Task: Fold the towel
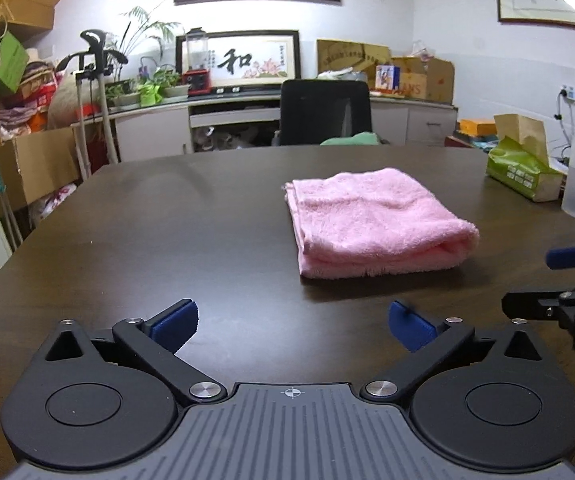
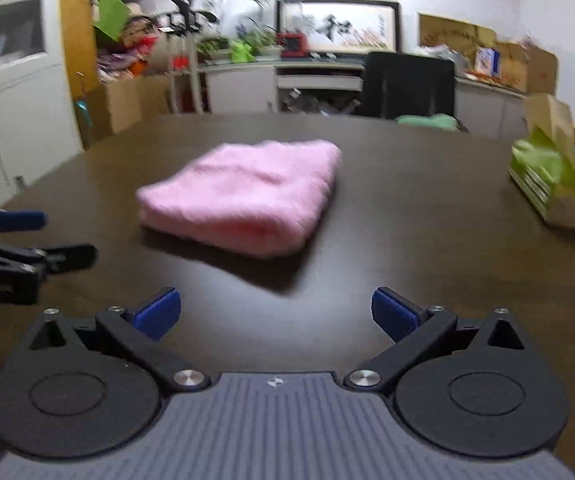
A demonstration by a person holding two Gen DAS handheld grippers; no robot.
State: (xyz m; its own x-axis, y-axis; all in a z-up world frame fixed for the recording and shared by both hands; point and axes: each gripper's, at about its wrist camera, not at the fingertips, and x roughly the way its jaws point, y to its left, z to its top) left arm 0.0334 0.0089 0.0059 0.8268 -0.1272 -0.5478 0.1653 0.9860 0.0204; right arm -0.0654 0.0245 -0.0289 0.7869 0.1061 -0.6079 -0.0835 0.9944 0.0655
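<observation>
Lying folded on the table point(image 1: 127, 220), the towel point(image 1: 375, 224) sits beyond both gaping, empty tools point(image 1: 293, 326) point(image 2: 275, 314).

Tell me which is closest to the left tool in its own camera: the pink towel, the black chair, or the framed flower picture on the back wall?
From the left tool, which is open and empty:
1. Folded pink terry towel, on the dark table, ahead and slightly right.
2. Black office chair, behind the table's far edge.
3. Framed picture with lotus flowers, leaning against the back wall above the counter.
</observation>
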